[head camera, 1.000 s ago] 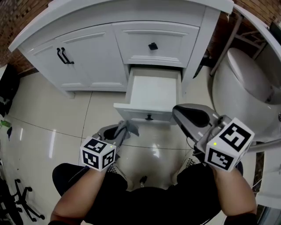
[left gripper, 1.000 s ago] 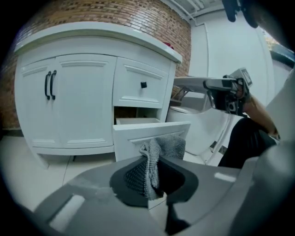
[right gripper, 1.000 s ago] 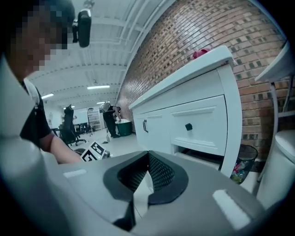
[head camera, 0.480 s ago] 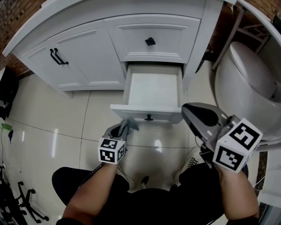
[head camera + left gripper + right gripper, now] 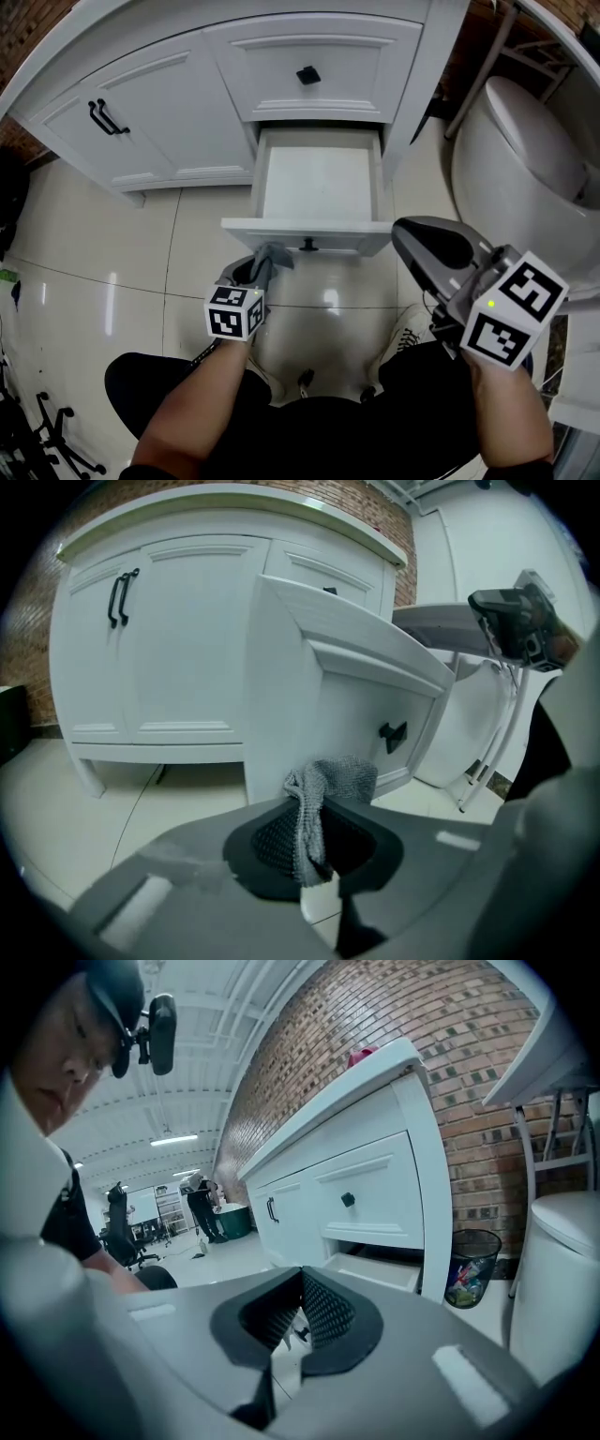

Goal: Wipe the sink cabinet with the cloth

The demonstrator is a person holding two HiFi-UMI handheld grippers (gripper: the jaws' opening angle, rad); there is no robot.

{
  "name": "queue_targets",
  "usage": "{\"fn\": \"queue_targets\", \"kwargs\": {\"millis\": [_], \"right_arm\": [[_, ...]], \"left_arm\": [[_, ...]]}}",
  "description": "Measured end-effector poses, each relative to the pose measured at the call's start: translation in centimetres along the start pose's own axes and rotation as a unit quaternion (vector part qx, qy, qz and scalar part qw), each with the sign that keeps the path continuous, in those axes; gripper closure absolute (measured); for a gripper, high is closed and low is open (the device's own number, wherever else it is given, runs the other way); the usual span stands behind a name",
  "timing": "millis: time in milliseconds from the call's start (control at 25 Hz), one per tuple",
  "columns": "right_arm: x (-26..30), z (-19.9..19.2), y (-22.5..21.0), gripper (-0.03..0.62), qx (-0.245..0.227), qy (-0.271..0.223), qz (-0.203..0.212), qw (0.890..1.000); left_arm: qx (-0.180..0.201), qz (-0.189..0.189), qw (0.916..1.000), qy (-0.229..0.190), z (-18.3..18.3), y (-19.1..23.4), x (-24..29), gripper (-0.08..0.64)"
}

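Left gripper [image 5: 257, 273] low over the pale tiled floor [image 5: 94, 262], jaws pinching a grey cloth [image 5: 273, 254]; in the left gripper view the cloth [image 5: 323, 787] is clamped between the black pads and bunches up past the tips of the left gripper [image 5: 314, 832]; the cloth sits just before the front panel of the open drawer [image 5: 319, 183], a little left of its dark knob [image 5: 307, 246]; contact between cloth and panel cannot be told. White sink cabinet [image 5: 187, 103] fills the top of the head view; lower drawer pulled out, inside bare and white; the drawer above it shut, with a black knob [image 5: 307, 74]; a pair of black door handles [image 5: 103, 117] on the left door. Right gripper [image 5: 412, 246] held higher, to the right of the drawer and clear of it; in its own view the right gripper [image 5: 298, 1312] has its jaws pressed together at the tips, nothing between them. White toilet [image 5: 525, 187] to the right of the cabinet; a black mesh bin [image 5: 469, 1265] stands against the brick wall [image 5: 487, 1044] between cabinet and toilet.
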State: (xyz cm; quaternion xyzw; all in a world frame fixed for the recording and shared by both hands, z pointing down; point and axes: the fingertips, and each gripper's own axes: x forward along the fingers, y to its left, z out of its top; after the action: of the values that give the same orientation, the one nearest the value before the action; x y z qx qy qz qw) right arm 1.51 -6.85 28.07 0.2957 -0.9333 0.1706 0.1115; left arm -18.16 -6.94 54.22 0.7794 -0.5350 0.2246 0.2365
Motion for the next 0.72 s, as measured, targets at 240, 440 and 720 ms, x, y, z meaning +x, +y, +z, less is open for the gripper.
{"fn": "queue_targets", "kwargs": {"millis": [240, 440, 720], "right_arm": [[-0.6, 0.1, -0.2, 0.588, -0.003, -0.004, -0.002, 1.0], [-1.5, 0.2, -0.9, 0.588, 0.004, -0.009, -0.008, 1.0], [-2.5, 0.3, -1.7, 0.588, 0.007, -0.018, -0.011, 1.0]], "left_arm": [[0.032, -0.043, 0.9985, 0.009, 0.7, -4.2, 2.0, 0.523], [0.047, -0.075, 0.9959, 0.02, 0.6, -6.9, 3.5, 0.523], [0.075, -0.113, 0.9904, 0.026, 1.2, -11.0, 5.4, 0.523]]}}
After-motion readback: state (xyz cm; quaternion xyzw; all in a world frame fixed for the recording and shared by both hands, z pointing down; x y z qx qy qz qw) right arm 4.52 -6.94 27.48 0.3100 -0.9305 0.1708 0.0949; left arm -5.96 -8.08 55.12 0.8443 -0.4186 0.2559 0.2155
